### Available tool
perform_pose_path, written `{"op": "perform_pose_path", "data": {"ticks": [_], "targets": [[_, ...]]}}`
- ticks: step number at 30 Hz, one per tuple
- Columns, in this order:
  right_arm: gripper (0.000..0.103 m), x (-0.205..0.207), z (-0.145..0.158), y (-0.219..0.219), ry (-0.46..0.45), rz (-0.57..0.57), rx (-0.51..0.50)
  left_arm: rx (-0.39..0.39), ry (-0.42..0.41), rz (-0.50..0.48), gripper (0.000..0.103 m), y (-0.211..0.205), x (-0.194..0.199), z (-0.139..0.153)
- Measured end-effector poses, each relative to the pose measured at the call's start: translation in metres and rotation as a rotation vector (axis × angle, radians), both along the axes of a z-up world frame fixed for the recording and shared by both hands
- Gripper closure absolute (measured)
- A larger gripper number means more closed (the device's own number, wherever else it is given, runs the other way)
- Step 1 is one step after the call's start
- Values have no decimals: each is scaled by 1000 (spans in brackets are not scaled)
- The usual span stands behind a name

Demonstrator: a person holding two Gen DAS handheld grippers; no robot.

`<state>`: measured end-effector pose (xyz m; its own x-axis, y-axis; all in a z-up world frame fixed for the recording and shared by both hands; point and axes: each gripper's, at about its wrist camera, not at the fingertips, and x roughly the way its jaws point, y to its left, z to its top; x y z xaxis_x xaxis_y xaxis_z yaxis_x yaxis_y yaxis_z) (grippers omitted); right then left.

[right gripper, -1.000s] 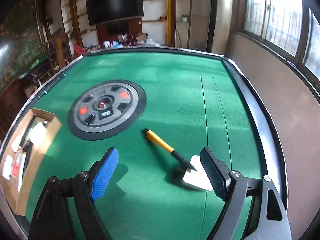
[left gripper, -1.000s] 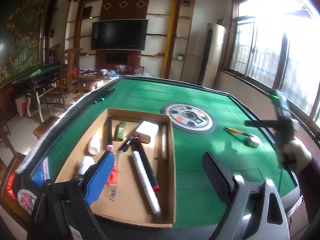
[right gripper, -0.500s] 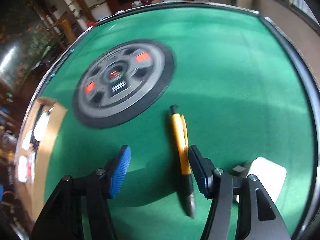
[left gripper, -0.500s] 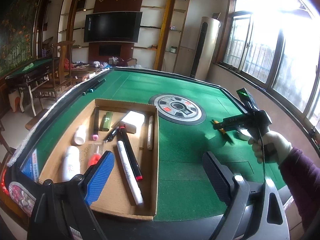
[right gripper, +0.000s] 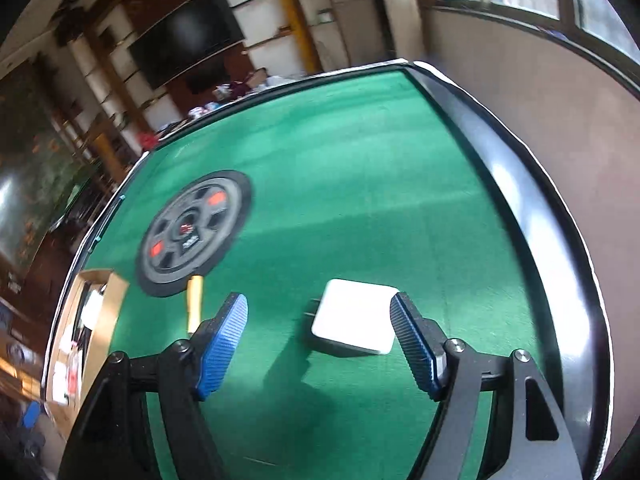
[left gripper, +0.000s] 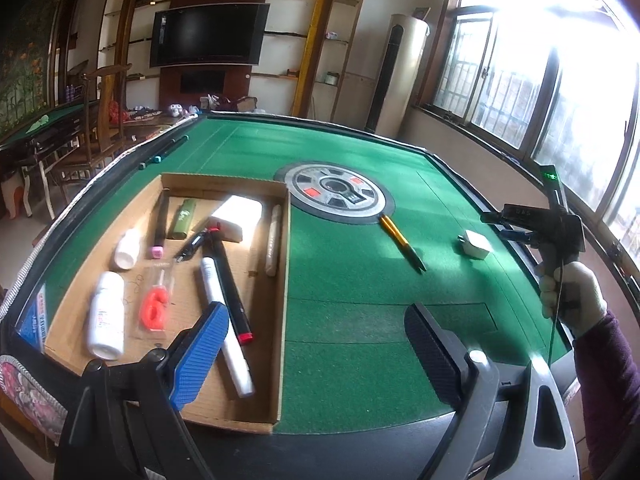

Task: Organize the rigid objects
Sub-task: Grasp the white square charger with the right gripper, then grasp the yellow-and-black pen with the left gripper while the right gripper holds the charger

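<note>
My right gripper jaws are opening around the white square plastic charger, empty, and I fear its smooth body slips on the green felt counter if I close off-centre.

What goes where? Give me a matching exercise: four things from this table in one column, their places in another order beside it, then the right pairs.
Things:
1. orange pen
2. white charger block
3. red number-six candle
4. two dark sticks with teal ends

Places:
A. inside the cardboard tray
B. on the green felt, between the right gripper's opening jaws, untouched
C. on the table's far left rim
D. on the felt, one end at the edge of the round centre panel

Pairs: 1-D, 2-B, 3-A, 4-C
</note>
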<state>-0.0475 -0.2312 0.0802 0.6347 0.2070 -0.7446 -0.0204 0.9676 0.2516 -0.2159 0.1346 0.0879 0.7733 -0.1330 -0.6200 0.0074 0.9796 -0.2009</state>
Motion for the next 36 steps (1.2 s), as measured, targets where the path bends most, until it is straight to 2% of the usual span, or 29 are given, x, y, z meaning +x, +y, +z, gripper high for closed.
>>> {"op": "perform_pose_path", "data": {"ticks": [3, 8, 11, 14, 16, 17, 19, 23, 27, 31, 32, 33, 34, 35, 36], "targets": [[30, 4, -16, -9, 44, -40, 0, 23, 11, -20, 11, -11, 4, -1], [30, 22, -32, -2, 76, -30, 21, 62, 28, -40, 11, -29, 15, 2], [29, 27, -41, 4, 71, -31, -34, 91, 38, -55, 11, -42, 29, 4], [38, 25, -41, 12, 54, -24, -133, 111, 57, -83, 11, -61, 51, 4], [38, 20, -41, 8, 50, -45, -146, 109, 74, -106, 11, -74, 69, 2], [49, 17, -40, 5, 37, -57, -146, 104, 83, -115, 11, -80, 79, 0], [52, 13, -38, -3, 30, -64, -122, 94, 102, -124, 11, -95, 103, -6], [51, 13, -45, -12, 40, -59, -47, 80, 165, -131, 11, -123, 157, -28], [50, 16, -46, -10, 36, -62, -41, 137, 221, -126, 11, -150, 202, -52], [46, 19, -46, -8, 40, -57, -25, 227, 254, -149, 11, -173, 229, -74], [45, 19, -46, -7, 41, -58, -19, 236, 271, -174, 15, -177, 232, -80], [44, 19, -45, -8, 42, -57, -14, 209, 249, -184, 32, -175, 229, -78], [44, 19, -45, -8, 42, -57, -10, 214, 241, -190, 42, -174, 226, -75], [44, 19, -45, -8, 42, -58, -7, 207, 247, -207, 73, -173, 223, -72], [43, 20, -45, -8, 43, -59, -5, 190, 264, -222, 93, -169, 220, -69]]}}
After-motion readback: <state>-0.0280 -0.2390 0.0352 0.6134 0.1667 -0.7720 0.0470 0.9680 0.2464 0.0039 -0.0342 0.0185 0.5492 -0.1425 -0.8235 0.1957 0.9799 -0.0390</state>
